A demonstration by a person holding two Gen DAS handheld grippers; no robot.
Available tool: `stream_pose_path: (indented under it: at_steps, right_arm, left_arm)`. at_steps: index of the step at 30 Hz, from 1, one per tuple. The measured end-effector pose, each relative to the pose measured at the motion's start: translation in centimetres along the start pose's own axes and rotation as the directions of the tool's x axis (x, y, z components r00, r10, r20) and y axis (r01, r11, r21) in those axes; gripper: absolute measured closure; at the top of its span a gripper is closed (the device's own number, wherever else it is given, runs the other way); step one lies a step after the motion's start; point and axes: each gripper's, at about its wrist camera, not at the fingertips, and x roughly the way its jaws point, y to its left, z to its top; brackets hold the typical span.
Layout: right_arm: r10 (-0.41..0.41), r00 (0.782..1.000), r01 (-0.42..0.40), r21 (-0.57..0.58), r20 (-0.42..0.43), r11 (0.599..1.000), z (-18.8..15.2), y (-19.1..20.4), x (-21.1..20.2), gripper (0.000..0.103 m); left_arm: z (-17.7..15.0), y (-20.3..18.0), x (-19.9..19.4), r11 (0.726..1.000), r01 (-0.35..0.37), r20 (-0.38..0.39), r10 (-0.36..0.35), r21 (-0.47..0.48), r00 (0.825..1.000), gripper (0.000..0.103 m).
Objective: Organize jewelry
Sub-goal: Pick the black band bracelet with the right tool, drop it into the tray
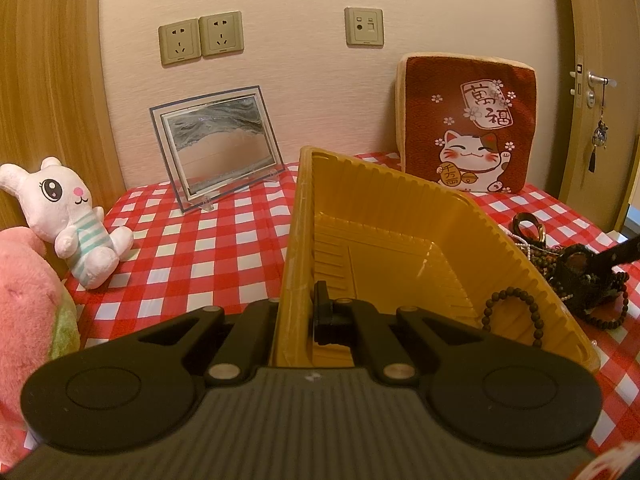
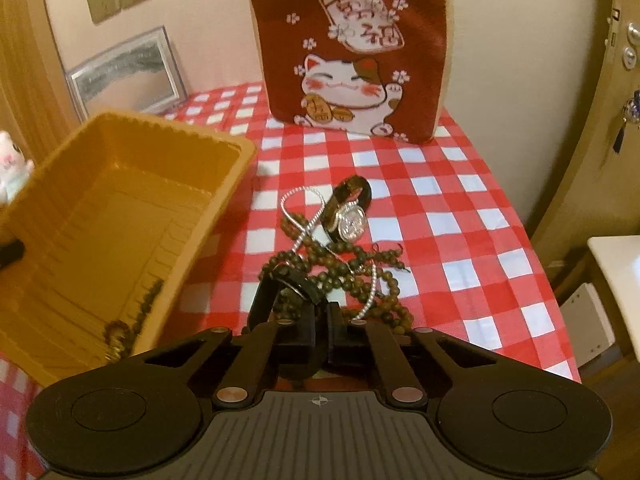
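My left gripper (image 1: 298, 312) is shut on the near wall of a yellow plastic tray (image 1: 400, 208), which it holds tilted. A brown bead bracelet (image 1: 513, 290) lies inside the tray (image 2: 120, 208), low against its wall. To the tray's right, a jewelry pile (image 2: 352, 276) rests on the checked cloth: dark bead strings, a silver chain (image 2: 304, 216) and a silver-faced watch (image 2: 352, 218). My right gripper (image 2: 322, 320) sits at the near edge of the pile, shut on the strap of a black watch (image 2: 296, 284). The right gripper (image 1: 592, 266) also shows at the far right of the left wrist view.
A red lucky-cat cushion (image 2: 348, 52) leans on the wall behind the pile. A framed sand picture (image 1: 218, 148) stands at the back left, with a white plush rabbit (image 1: 68, 216) and a pink plush (image 1: 28, 300) nearby. The table edge and a door (image 2: 600, 80) are to the right.
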Motion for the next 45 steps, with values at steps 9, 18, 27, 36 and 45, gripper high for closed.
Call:
stream_pose_path:
  at_steps: [9,18,27,36,45]
  right_arm:
    - [0.064,0.996,-0.064,0.007,0.069,0.998,1.3,1.0,-2.9,0.099]
    - [0.170,0.980,-0.170,-0.011,0.101,0.985,2.6,4.1,-3.9,0.099]
    - [0.305,0.952,-0.303,-0.047,0.023,0.952,1.6,10.8,-0.8,0.099]
    - [0.304,0.951,-0.309,-0.118,-0.055,0.944,-0.3,14.5,2.1,0.099]
    - [0.347,0.938,-0.345,-0.121,-0.008,0.931,-0.3,12.2,-1.2,0.060]
  left_arm:
    - [0.0,-0.3,0.1,1.000,0.000,0.001,0.000,-0.002,1.000,0.101]
    - [-0.1,-0.6,0.2,1.000,0.002,0.001,-0.002,-0.003,1.000,0.101]
    - [-0.2,-0.7,0.3,1.000,0.006,-0.002,-0.006,0.000,1.000,0.101]
    - [-0.5,-0.5,0.3,1.000,0.000,-0.011,0.000,-0.011,1.000,0.100]
    - [-0.4,-0.2,0.3,1.000,-0.002,-0.008,0.002,-0.013,1.000,0.100]
